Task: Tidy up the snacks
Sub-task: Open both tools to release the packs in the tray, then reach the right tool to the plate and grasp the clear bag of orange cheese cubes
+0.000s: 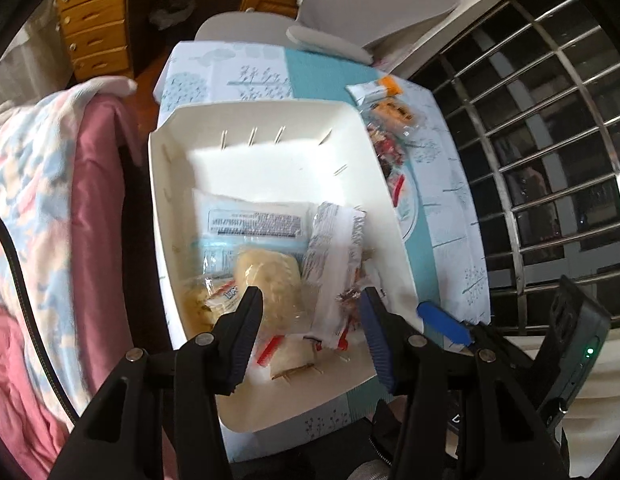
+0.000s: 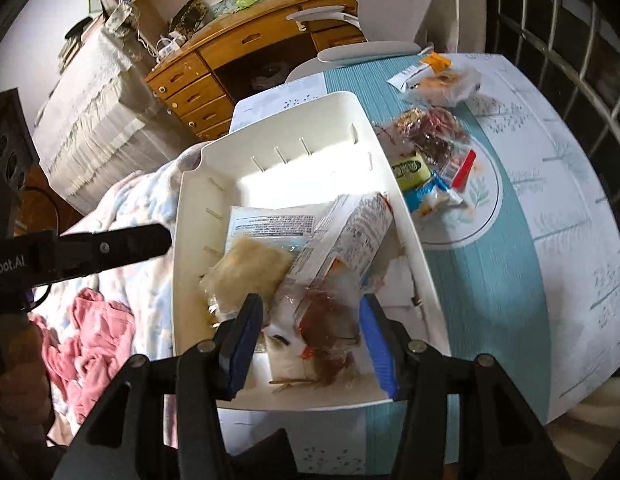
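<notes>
Over the white plastic bin (image 2: 394,184), the left hand-held gripper (image 1: 312,322) hangs open and empty; the right hand-held gripper (image 2: 310,330) beside it gapes too. The loose snacks (image 2: 430,148), crinkly glossy wrappers, lie right of the bin on the tabletop (image 2: 558,216), nearer the right one.

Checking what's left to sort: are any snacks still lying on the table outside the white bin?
Yes, the right wrist view shows wrapped snacks piled on the table beside the white bin.
</notes>
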